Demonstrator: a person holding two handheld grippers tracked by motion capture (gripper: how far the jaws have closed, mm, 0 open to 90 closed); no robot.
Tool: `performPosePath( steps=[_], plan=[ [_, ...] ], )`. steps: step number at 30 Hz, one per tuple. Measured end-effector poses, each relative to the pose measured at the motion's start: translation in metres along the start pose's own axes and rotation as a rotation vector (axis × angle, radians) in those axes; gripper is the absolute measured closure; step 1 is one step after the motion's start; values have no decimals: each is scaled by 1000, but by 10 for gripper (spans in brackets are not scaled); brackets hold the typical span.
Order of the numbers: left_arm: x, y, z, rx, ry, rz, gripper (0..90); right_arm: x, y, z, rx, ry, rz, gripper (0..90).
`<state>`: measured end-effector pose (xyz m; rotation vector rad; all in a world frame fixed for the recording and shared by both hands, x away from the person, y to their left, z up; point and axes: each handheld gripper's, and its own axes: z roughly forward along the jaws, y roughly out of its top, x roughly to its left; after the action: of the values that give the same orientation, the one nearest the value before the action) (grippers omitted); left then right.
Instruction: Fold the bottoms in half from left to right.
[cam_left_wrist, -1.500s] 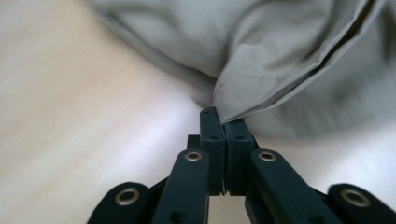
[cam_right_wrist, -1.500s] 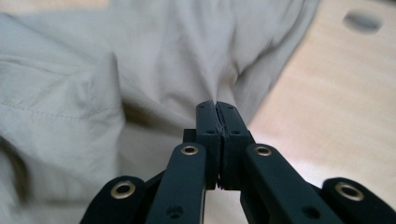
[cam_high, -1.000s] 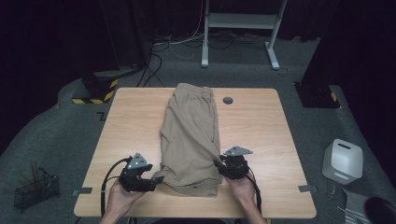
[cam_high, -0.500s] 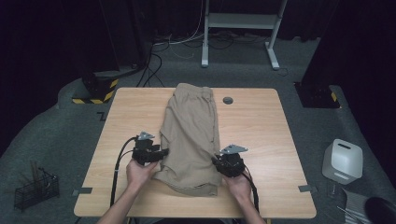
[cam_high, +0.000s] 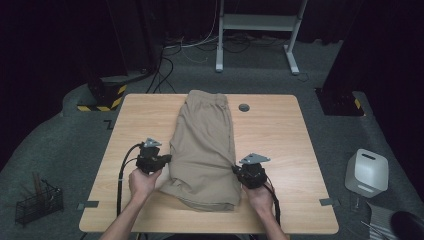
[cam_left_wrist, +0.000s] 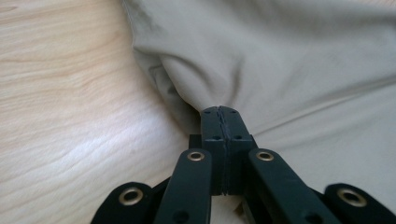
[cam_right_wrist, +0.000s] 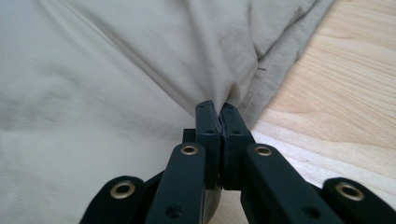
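Note:
A pair of khaki shorts (cam_high: 205, 145) lies folded lengthwise on the wooden table (cam_high: 280, 130), waistband at the far end. My left gripper (cam_high: 167, 160) has just been closing and now pinches the left edge of the shorts (cam_left_wrist: 261, 60); the cloth bunches at its tips (cam_left_wrist: 219, 109). My right gripper (cam_high: 236, 171) has also been closing and is shut on the right edge of the shorts (cam_right_wrist: 140, 70), with fabric gathered between its tips (cam_right_wrist: 215, 105).
A small dark round disc (cam_high: 244, 107) lies on the table beyond the shorts. On the floor stand a wire basket (cam_high: 37, 202) at left and a white device (cam_high: 367, 172) at right. A white frame (cam_high: 260, 22) stands behind the table.
My left gripper moved from the near table edge up and in to the shorts' left edge and closed on it. My right gripper stayed put and closed on the right edge.

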<state>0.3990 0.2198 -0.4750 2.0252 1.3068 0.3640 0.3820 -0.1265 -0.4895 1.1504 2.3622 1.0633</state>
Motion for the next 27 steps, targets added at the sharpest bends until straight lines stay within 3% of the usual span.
performPosePath(
  steps=[2, 4, 6, 8, 12, 15, 18, 21, 24, 27],
  plan=[
    [0, -7, 0, -3, 9, -16, 822, 4, -1, 5, 24, -17, -21, 814],
    [-1, -14, -5, -10, -25, -53, 675, 4, -4, 3, 22, -12, -4, 745],
    [-8, -22, -11, -5, -40, -38, 545, 4, -10, -4, 7, -5, 31, 680],
    [-15, -30, -17, 4, -52, -15, 490, 5, -16, -13, -6, 14, 59, 634],
    [-23, -46, -22, 42, -68, -12, 459, 9, -28, -20, -10, 26, 105, 599],
    [-28, -60, -21, 71, -58, 10, 487, 11, -33, -12, 34, 16, 93, 671],
    [-29, -70, -21, 95, -97, 36, 687, 11, -38, -6, 58, 9, 62, 835],
    [-33, -76, -21, 114, -86, 81, 867, 12, -38, -2, 68, 11, 44, 880],
    [-35, -76, -22, 120, -73, 95, 900, 13, -37, -3, 63, 4, 32, 887],
    [-41, -80, -29, 120, -8, 145, 900, 13, -37, -4, 62, -13, 29, 893]
  ],
)
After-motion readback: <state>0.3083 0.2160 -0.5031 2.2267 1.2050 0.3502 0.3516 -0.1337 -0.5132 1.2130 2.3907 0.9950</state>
